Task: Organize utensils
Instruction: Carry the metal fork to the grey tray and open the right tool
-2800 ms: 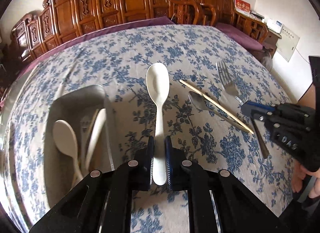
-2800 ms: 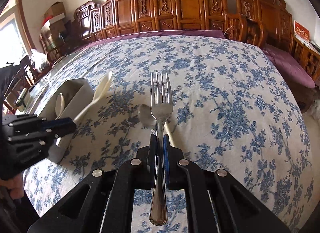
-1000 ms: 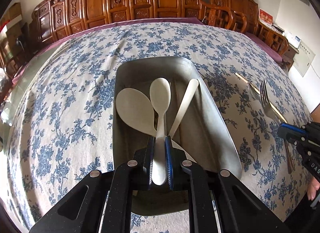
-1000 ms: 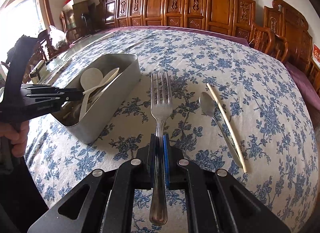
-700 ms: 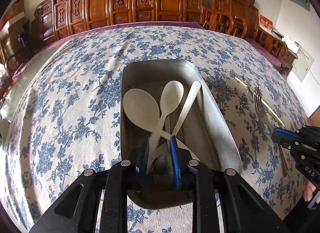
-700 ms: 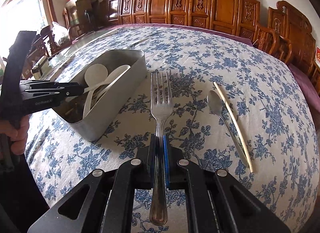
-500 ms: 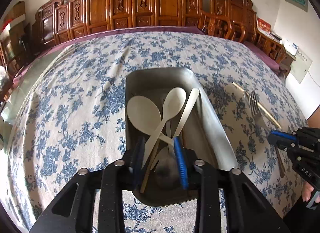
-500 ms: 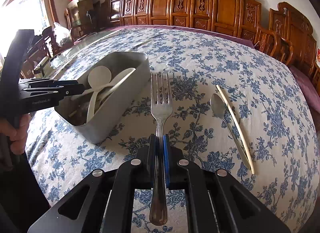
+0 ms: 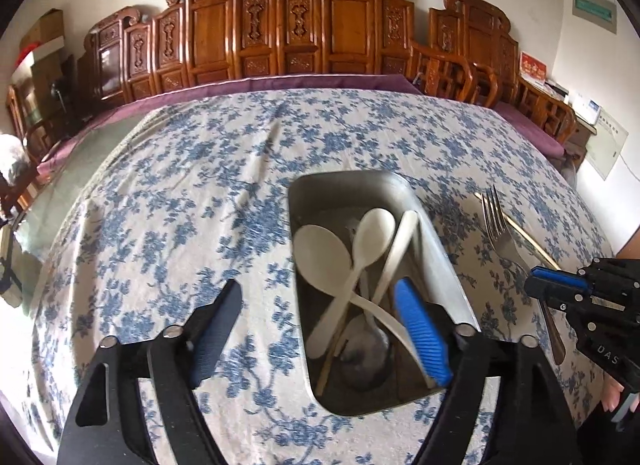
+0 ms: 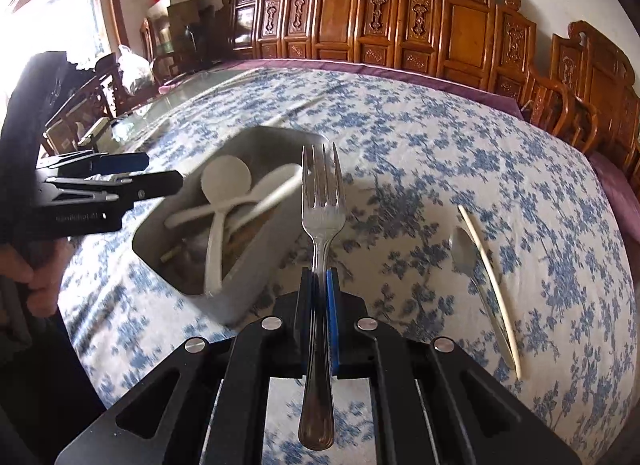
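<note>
A grey metal tray (image 9: pixel 444 257) (image 10: pixel 260 261) on the blue-flowered tablecloth holds several white spoons (image 9: pixel 370 235) (image 10: pixel 226 181), a metal spoon and a chopstick. My left gripper (image 9: pixel 316 321) is wide open and empty over the tray's near left edge; it also shows in the right wrist view (image 10: pixel 120 177). My right gripper (image 10: pixel 318 285) is shut on a steel fork (image 10: pixel 322 201), its tines hanging by the tray's right wall. The fork (image 9: pixel 494 221) and right gripper (image 9: pixel 560 285) also show in the left wrist view.
A metal spoon (image 10: pixel 466 253) and a pale chopstick (image 10: pixel 486 265) lie on the cloth right of the tray. Carved wooden chairs (image 9: pixel 332 25) line the table's far side. A glass strip (image 10: pixel 172 105) edges the table at the left.
My left gripper let go of the white spoon into the tray, opened wide and drew back to the left. My right gripper carried the fork left, close to the tray.
</note>
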